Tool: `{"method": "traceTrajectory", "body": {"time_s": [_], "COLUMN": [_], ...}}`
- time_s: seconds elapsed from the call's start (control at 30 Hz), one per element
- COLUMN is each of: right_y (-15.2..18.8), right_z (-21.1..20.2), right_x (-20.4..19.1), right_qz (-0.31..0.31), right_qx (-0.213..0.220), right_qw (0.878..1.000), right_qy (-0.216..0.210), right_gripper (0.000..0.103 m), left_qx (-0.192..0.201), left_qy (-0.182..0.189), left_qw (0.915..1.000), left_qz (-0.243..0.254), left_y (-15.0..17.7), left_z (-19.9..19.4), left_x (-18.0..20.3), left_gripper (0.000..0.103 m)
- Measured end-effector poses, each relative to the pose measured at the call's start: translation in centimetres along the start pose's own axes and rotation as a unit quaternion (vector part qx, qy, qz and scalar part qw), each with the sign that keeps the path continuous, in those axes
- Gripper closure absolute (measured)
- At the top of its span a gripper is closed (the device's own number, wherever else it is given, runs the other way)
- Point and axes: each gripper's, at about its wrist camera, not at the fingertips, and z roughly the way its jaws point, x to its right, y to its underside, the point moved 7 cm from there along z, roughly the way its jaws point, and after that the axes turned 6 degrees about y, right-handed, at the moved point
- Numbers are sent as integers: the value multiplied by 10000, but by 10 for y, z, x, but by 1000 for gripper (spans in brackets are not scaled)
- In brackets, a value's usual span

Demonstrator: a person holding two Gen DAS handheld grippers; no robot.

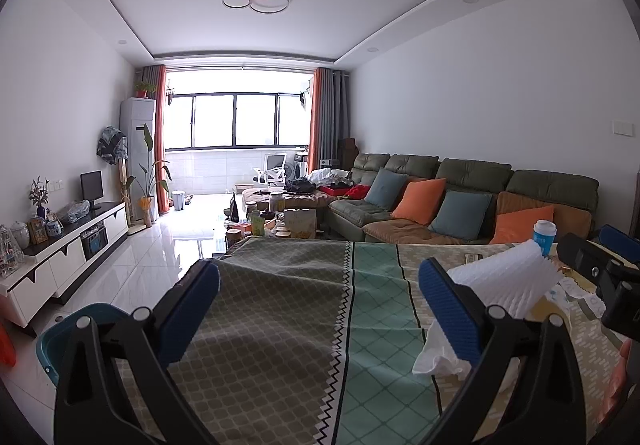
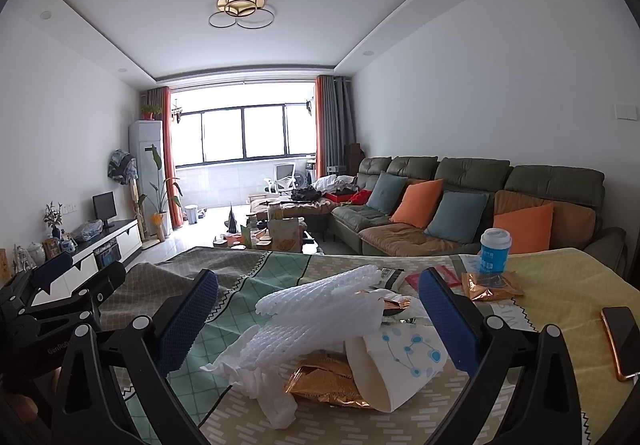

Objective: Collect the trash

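White foam netting, gold wrappers, paper cup uncollected on tablecloth. Teal bin waiting. Left gripper and right gripper both wide open, gripping nothing.

Both wrist cameras sit low over the cloth-covered table, facing down the room toward the window. The left view looks from the table's left part; the right view sits further right, close above the white foam netting. Both share the table, sofa and window; each catches the other gripper at its edge.
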Motion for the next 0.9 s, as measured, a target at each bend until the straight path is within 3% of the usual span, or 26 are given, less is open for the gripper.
{"method": "traceTrajectory", "body": {"time_s": [0.5, 0.9], "right_y": [-4, 10], "right_z": [-5, 22], "right_x": [1, -6], "right_qz": [24, 132], "right_qx": [-117, -726], "right_qw": [9999, 9967], "right_qy": [-19, -336], "right_gripper": [3, 3], "left_qx": [-161, -824], "left_qy": [107, 1118], "left_qw": [9998, 9901], "left_qz": [3, 185], "left_y": [8, 31], "left_z": [9, 27], "left_x": [3, 38], "left_gripper": [3, 4]}}
